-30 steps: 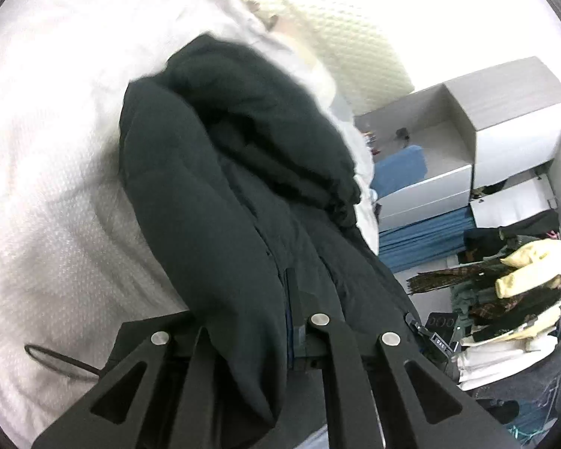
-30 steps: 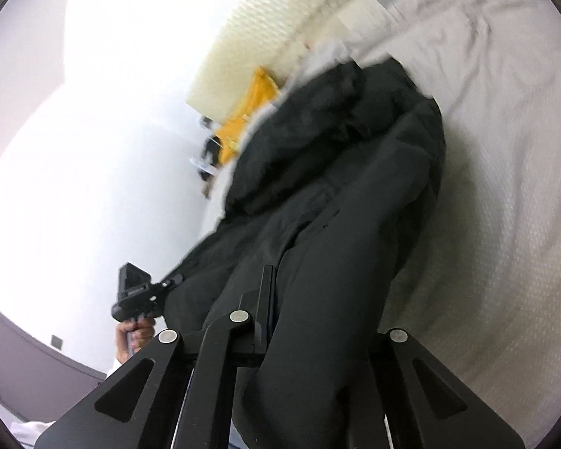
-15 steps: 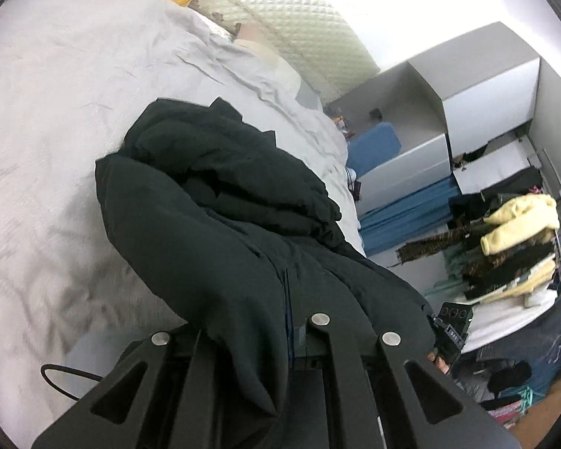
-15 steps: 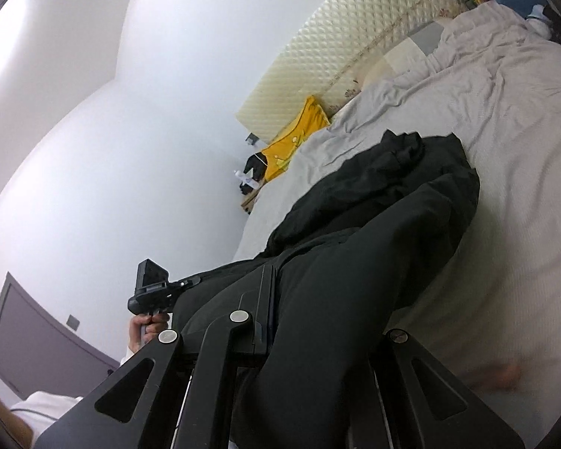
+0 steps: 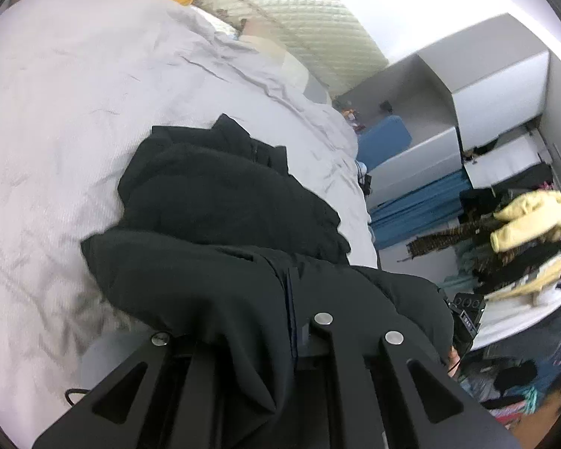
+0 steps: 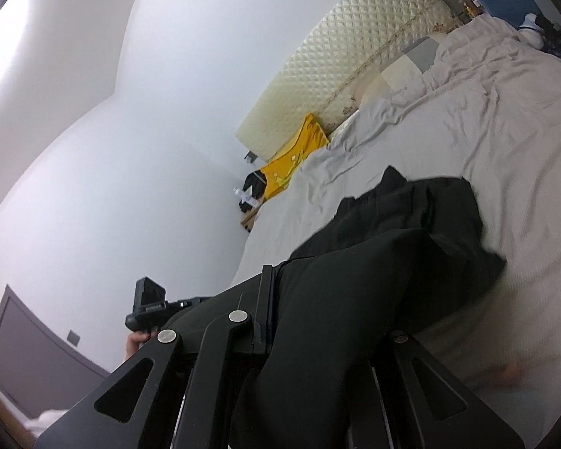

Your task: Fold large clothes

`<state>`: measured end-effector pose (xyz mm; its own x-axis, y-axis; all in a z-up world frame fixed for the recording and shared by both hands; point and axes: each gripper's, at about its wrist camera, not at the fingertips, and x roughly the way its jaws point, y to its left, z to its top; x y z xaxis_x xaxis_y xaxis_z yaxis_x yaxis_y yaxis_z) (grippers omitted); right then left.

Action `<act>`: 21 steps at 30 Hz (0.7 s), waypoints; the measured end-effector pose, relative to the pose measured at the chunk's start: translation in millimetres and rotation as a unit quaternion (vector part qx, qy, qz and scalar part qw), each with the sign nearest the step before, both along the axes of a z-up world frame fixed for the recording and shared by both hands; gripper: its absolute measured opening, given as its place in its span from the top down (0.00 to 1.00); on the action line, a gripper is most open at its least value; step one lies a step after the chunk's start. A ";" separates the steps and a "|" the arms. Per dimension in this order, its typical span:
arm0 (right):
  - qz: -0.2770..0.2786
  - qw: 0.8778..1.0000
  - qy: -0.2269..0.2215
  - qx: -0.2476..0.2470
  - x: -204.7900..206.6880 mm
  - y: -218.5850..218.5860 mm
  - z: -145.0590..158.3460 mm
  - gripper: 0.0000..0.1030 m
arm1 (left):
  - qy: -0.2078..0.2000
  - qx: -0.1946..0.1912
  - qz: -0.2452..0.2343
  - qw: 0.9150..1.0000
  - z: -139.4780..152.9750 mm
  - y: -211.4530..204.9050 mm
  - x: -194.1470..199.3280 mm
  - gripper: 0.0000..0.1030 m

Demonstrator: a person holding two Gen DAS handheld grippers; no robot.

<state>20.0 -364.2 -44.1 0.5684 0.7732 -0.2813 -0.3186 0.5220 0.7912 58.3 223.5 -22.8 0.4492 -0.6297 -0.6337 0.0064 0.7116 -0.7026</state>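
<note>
The left gripper [image 5: 280, 336] has its fingers clenched on a dark padded jacket [image 5: 220, 224]; the right gripper [image 6: 310, 333] grips the same jacket [image 6: 392, 247] at another spot along its near edge. The fabric drapes over both pairs of fingers. The jacket's far part lies bunched on the bed [image 5: 74, 119], on a pale grey sheet, well short of the yellow pillow [image 6: 291, 157] by the quilted headboard [image 6: 340, 75].
</note>
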 end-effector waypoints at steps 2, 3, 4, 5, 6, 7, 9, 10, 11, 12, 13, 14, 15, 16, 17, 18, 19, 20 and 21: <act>-0.003 1.000 0.012 0.014 22.5 -0.9 -1.9 0.94 | 0.011 -0.001 0.010 1.000 -8.2 2.9 23.4 0.92; -0.007 1.000 0.018 0.013 37.7 -0.4 -3.3 0.94 | 0.016 -0.002 0.013 1.000 -11.8 3.5 36.2 0.92; -0.013 1.000 0.024 0.007 50.0 -0.4 -4.1 0.94 | 0.022 0.002 0.017 1.000 -16.1 2.8 49.2 0.92; -0.015 0.999 0.028 -0.001 59.3 0.1 -5.0 0.94 | 0.031 0.004 0.024 0.999 -20.2 3.0 59.8 0.92; -0.018 0.999 0.036 -0.006 75.5 1.6 -7.0 0.94 | 0.040 0.006 0.029 0.999 -24.9 2.0 72.1 0.91; -0.021 0.999 0.047 -0.009 92.9 2.2 -10.4 0.94 | 0.045 0.014 0.031 0.998 -28.7 0.5 85.5 0.90; -0.032 0.997 0.067 -0.012 121.7 1.2 -19.5 0.94 | 0.048 0.029 0.035 0.998 -33.8 -1.0 110.3 0.88; -0.036 0.996 0.080 -0.007 134.8 1.1 -24.9 0.94 | 0.056 0.029 0.042 0.997 -38.4 -0.3 122.3 0.88; -0.038 0.995 0.089 -0.005 142.7 -0.2 -29.5 0.94 | 0.064 0.027 0.046 0.997 -42.9 -0.3 132.7 0.88; -0.046 0.993 0.106 0.002 157.9 -1.0 -37.8 0.94 | 0.070 0.032 0.048 0.996 -46.5 -0.9 140.2 0.87; -0.048 0.991 0.123 0.005 172.1 -0.8 -46.2 0.94 | 0.075 0.037 0.052 0.995 -50.4 -1.2 149.4 0.87; -0.047 0.990 0.133 0.004 179.6 0.4 -51.3 0.94 | 0.082 0.037 0.054 0.994 -54.8 -1.2 157.4 0.87; -0.049 0.987 0.150 0.009 193.6 0.3 -59.8 0.94 | 0.088 0.033 0.057 0.994 -59.5 -0.7 164.7 0.87; -0.052 0.985 0.164 0.013 206.5 -0.6 -67.6 0.94 | 0.093 0.029 0.060 0.993 -64.0 -0.1 169.3 0.87; -0.055 0.983 0.172 0.018 214.2 -2.3 -72.2 0.94 | 0.097 0.024 0.063 0.993 -67.8 0.5 174.1 0.87; -0.061 0.980 0.187 0.028 223.4 -4.7 -80.3 0.94 | 0.102 0.024 0.065 0.992 -70.3 0.5 179.4 0.87; -0.065 0.978 0.195 0.030 230.2 -5.9 -85.2 0.94 | 0.103 0.026 0.064 0.992 -71.6 -0.3 184.1 0.87; -0.068 0.977 0.202 0.030 235.4 -6.2 -89.7 0.94 | 0.104 0.028 0.064 0.992 -72.6 -1.2 189.5 0.87; -0.073 0.975 0.209 0.030 241.8 -6.4 -94.8 0.94 | 0.105 0.030 0.066 0.992 -74.0 -1.8 194.2 0.87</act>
